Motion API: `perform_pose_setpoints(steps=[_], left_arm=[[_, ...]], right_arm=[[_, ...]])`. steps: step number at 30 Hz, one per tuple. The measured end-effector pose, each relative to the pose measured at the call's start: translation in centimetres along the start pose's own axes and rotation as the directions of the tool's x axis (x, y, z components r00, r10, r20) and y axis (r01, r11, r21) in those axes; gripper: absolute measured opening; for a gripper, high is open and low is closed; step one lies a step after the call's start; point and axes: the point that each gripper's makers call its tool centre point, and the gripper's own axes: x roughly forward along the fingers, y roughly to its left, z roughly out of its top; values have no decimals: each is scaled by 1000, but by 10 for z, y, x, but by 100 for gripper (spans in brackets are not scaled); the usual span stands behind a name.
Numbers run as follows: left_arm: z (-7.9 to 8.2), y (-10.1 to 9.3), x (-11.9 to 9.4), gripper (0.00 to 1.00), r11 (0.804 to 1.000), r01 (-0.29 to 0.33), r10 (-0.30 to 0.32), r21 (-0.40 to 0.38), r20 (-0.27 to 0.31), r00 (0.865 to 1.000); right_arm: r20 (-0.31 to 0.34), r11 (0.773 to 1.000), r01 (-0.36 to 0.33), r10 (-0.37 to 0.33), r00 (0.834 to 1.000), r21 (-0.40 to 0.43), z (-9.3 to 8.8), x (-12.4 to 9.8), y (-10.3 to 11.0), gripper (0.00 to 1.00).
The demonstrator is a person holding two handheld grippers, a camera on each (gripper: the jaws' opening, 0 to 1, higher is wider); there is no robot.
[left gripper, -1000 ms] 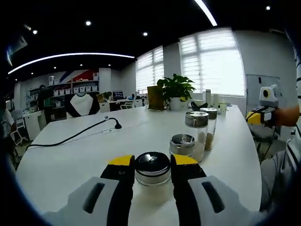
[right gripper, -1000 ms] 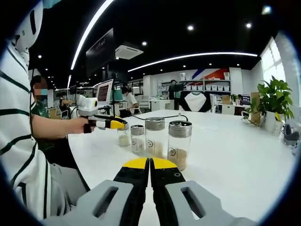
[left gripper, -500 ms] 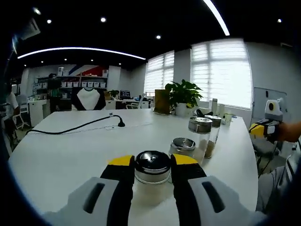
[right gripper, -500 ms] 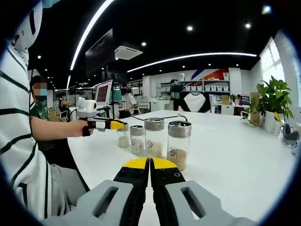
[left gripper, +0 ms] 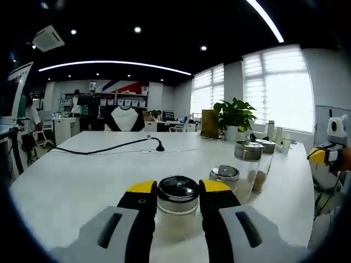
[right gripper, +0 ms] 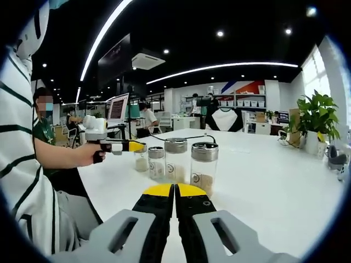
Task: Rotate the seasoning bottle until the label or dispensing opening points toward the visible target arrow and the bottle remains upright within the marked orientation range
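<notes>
In the right gripper view, a bare forearm in a striped sleeve reaches in from the left, its hand (right gripper: 90, 155) wrapped round the handle of the left gripper (right gripper: 137, 147), which is held level with its yellow tips at the end jar of a row. In the left gripper view that left gripper (left gripper: 177, 188) rises from the bottom as two grey plastic jaws with black inner faces and yellow tips, set narrowly and pressed against both sides of a short clear glass seasoning bottle (left gripper: 177, 207) with a shiny, dark-domed metal lid; the bottle stands upright on the smooth white table (left gripper: 71, 181), and pale powder shows in its lower part. Just beyond it to the right stand a second short glass jar with a silver lid (left gripper: 225, 175), then a taller glass jar with a perforated steel cap (left gripper: 247, 162), and another tall one (left gripper: 265, 159) holding brownish seasoning. In the right gripper view the right gripper (right gripper: 174, 190) has its yellow-tipped jaws closed together with nothing between them, hovering above the table short of the jars. A black cable (left gripper: 104, 147) curls across the tabletop, and a leafy green potted plant (left gripper: 235, 116) sits by the bright blinds.
</notes>
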Motion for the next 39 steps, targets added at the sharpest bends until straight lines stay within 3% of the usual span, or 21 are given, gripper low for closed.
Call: perform_pose_setpoints(steps=[7,10,12,19,23,27,31,35,39], left_arm=[[1,-1,2,32,1000,17,-16,-13,13,1000],[1,-1,2,32,1000,25,-25,15,-3,1000],[2,-4,4,33,994,74,-71,86,-35,997],[7,0,0,37,985,134,-128,109,-58,990],[6,-12,-2,38,966,247,-241,71,-78,967],[4,-14,-4,42,953,285,-275,101,-104,956],[-1,-15,-7,43,928,338,-316,157,-148,937],[1,-18,-5,43,911,397,-381,113,-137,914],[2,-14,0,37,907,411,-399,93,-127,908]], right_arm=[[-2,1000,6,-5,1000,7,-2,-1,0,0],[-2,1000,10,-10,1000,15,-3,0,-2,0],[-2,1000,11,-11,1000,19,-3,0,-2,0],[-5,1000,6,-6,1000,26,-4,4,-2,0],[-6,1000,2,-2,1000,28,-3,5,0,0],[-7,1000,-8,8,1000,27,-3,5,1,0],[-5,1000,-12,12,1000,25,-2,2,2,0],[-4,1000,-4,5,1000,29,-3,1,1,0],[2,1000,-4,4,1000,29,-1,1,2,0]])
